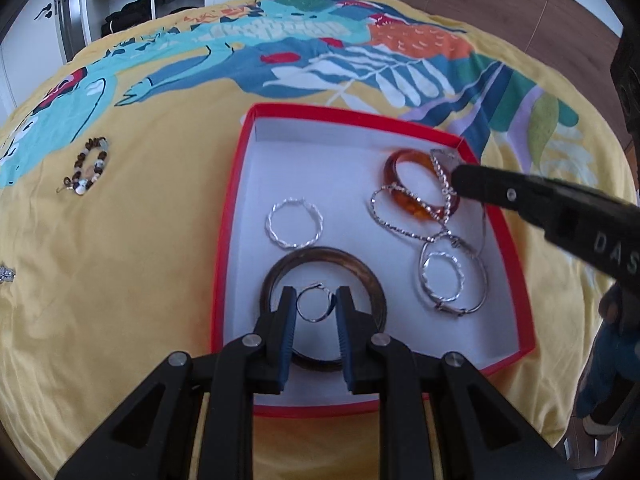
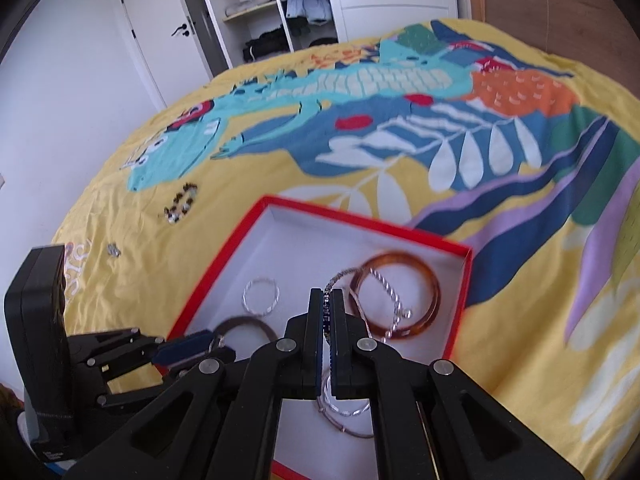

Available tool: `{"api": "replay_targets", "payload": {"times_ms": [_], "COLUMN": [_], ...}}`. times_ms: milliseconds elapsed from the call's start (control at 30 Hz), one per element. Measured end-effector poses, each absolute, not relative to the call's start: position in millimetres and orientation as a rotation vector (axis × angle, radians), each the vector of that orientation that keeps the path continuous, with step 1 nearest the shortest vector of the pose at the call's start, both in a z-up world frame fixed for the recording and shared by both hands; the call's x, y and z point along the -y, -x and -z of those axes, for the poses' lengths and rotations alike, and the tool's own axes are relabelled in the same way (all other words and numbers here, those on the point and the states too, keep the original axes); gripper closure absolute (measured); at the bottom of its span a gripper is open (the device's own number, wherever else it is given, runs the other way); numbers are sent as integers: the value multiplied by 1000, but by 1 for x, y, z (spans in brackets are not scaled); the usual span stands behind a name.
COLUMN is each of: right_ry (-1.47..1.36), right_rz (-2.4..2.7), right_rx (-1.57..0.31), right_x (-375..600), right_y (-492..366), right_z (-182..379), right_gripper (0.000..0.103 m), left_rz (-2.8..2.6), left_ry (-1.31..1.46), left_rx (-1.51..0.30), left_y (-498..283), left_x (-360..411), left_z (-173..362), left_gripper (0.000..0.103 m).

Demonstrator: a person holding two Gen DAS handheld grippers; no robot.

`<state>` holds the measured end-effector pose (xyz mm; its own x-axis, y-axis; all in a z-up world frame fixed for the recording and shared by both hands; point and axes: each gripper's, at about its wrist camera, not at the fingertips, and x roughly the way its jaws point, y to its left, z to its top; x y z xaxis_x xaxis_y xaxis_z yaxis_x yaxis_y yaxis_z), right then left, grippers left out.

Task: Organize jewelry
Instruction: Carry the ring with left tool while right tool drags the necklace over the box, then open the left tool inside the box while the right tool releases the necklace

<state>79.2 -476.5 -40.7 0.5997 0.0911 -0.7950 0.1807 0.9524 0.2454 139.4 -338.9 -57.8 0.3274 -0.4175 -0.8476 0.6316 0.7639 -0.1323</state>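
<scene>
Two pieces are carried over the red box (image 1: 496,224): a small ring (image 1: 315,307) clamped in the left gripper (image 1: 314,300), above the brown bangle (image 1: 372,280), and a silver chain (image 2: 340,278) pinched in the closed right gripper (image 2: 327,308), beside the amber bangle (image 2: 420,272). Each should be lowered onto bare floor before release, so tangling is avoided.

A: What do the left tongs (image 1: 315,304) look like?

B: Black plastic arms with shiny round silver screws. The inside pads (image 1: 287,344) are dark blue.

A: And the right tongs (image 2: 327,312)?

B: The same. Black arms, silver screws, blue pads. From the left camera you can see pale letters on the side, "DAS".

A: Anything else?

B: From the right camera, a tall black box (image 2: 38,320) sits on the back of the left one.
</scene>
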Motion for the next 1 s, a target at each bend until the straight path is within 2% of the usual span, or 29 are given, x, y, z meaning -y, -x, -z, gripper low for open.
{"api": "replay_targets", "payload": {"times_ms": [300, 533, 600, 633, 733, 1000], "right_ry": [-352, -357, -353, -354, -344, -335], "right_rz": [87, 104, 111, 115, 126, 130], "right_rx": [-1010, -1033, -1032, -1028, -1023, -991], "right_x": [481, 478, 478, 477, 475, 464], "right_y": [-58, -43, -41, -38, -31, -8], "right_z": [74, 77, 73, 70, 62, 32], "right_gripper": [98, 98, 93, 87, 72, 69], "left_rz": [683, 674, 671, 671, 674, 678], "left_ry": [-267, -258, -251, -244, -235, -223], "left_rx": [-1038, -1047, -1043, -1039, -1027, -968], "left_y": [-138, -136, -135, -134, -131, -112], "left_x": [340, 337, 335, 334, 332, 317], "left_z": [69, 65, 61, 58, 49, 9], "left_gripper": [84, 84, 84, 83, 76, 75]}}
